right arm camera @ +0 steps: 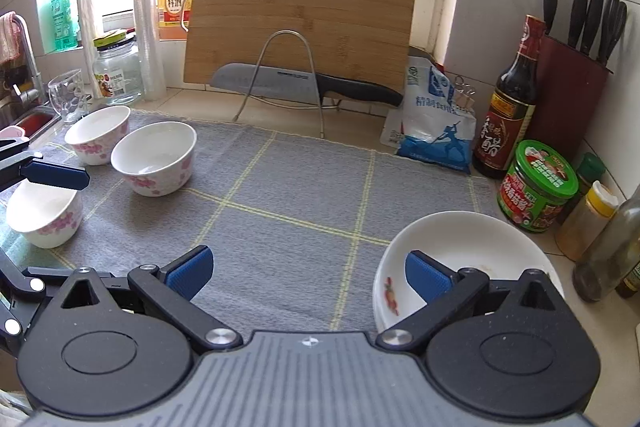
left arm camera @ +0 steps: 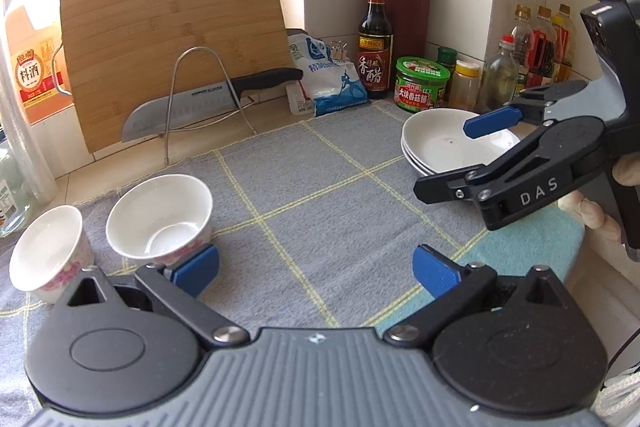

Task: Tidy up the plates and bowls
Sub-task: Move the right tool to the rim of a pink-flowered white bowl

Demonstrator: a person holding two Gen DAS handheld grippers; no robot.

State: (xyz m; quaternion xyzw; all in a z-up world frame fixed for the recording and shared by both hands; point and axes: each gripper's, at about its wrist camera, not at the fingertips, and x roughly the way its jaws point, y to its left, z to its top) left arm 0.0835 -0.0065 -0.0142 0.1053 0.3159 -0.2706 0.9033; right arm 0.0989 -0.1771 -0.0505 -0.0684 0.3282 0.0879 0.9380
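Nearest in the left wrist view, the left gripper point(left arm camera: 316, 273) hangs over the grey checked cloth mat point(left arm camera: 304, 195) with its blue pads spread wide and nothing between them. Its left blue pad sits just beside the foot of a white ceramic bowl with pink flower print point(left arm camera: 162, 217), though I cannot tell whether they touch. A second flowered white bowl point(left arm camera: 48, 253) stands just to the left of that one, and the right wrist view shows a third flowered bowl point(right arm camera: 98, 135) farther back on the mat's left side.

The right gripper point(right arm camera: 306, 273) is likewise wide open and holds nothing; its right pad hovers over the near rim of the stack of shallow white plates point(right arm camera: 472, 247) on the mat's right edge. From the left camera that same gripper reaches over the stack from the right.

Behind the plates, on the tiled counter point(right arm camera: 400, 147), stand a green-lidded sauce jar point(right arm camera: 538, 187), a dark vinegar bottle with a red label point(right arm camera: 508, 107) and a white and blue salt bag point(right arm camera: 434, 115). Farthest back, a bamboo cutting board point(right arm camera: 300, 15) leans toward the window, with a black-handled kitchen knife point(right arm camera: 304, 83) resting across a wire stand point(right arm camera: 280, 75), and a dark red knife block point(right arm camera: 568, 95) in the corner.
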